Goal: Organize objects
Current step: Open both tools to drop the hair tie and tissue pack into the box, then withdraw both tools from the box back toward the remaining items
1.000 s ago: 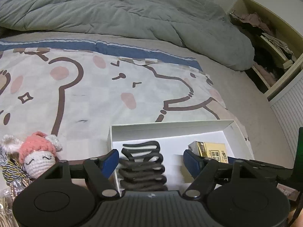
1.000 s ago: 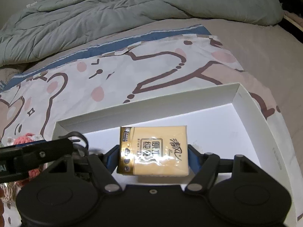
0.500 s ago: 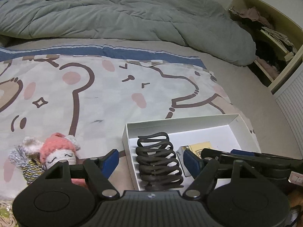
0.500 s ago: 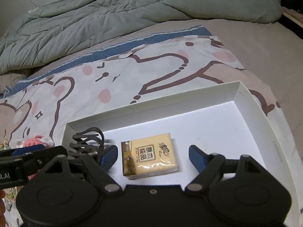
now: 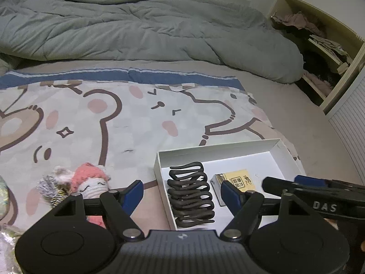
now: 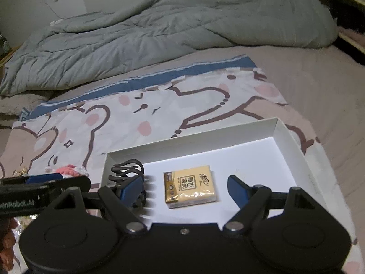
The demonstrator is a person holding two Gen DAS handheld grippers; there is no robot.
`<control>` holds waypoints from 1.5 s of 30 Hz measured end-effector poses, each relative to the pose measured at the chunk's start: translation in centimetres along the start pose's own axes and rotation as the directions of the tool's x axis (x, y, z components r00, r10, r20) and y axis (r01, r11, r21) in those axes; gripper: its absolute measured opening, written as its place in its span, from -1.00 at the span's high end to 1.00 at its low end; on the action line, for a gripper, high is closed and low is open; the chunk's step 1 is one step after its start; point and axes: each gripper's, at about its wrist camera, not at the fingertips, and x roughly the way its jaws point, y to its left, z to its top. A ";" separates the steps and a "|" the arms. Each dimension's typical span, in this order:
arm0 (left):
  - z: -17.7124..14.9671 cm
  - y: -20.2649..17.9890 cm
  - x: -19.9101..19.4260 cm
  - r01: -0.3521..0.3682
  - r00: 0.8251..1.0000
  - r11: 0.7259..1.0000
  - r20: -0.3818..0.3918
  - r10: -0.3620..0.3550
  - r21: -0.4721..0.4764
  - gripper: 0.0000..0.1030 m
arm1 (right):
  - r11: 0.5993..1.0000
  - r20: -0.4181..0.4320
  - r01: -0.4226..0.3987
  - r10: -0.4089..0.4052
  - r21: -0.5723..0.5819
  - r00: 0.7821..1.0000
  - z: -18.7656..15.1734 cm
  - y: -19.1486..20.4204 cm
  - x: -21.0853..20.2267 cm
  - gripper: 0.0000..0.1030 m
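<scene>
Here, a cartoon-bear sheet (image 5: 136, 118) and grey duvet (image 5: 136, 27) cover the bed.

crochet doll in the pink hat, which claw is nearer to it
Left. The left claw hovers open with its left finger right beside the crochet doll; the right claw sits over the white box, above the tissue pack.

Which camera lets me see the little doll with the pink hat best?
The left wrist view. There the doll lies on the bear blanket with its pink hat and sleepy face showing. In the right wrist view only a bit of pink hat peeks over the left gripper.
</scene>
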 end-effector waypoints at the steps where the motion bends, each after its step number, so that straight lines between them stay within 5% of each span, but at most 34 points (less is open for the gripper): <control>1: -0.1 0.0 -0.3 -0.002 1.000 1.000 0.003 0.002 0.002 -0.46 | 1.000 0.004 0.003 -0.003 -0.003 1.000 -0.1 0.1 -0.5 -0.61; 28: -3.4 0.4 -8.7 -0.067 0.994 0.995 0.090 0.060 0.071 -0.99 | 0.998 0.132 0.062 -0.064 0.017 0.989 -5.1 0.0 -10.6 -0.86; 45: -6.3 0.7 -9.6 -0.110 0.985 0.980 0.151 0.086 0.164 -1.00 | 0.994 0.165 0.107 -0.105 -0.004 0.981 -7.8 0.0 -11.8 -1.00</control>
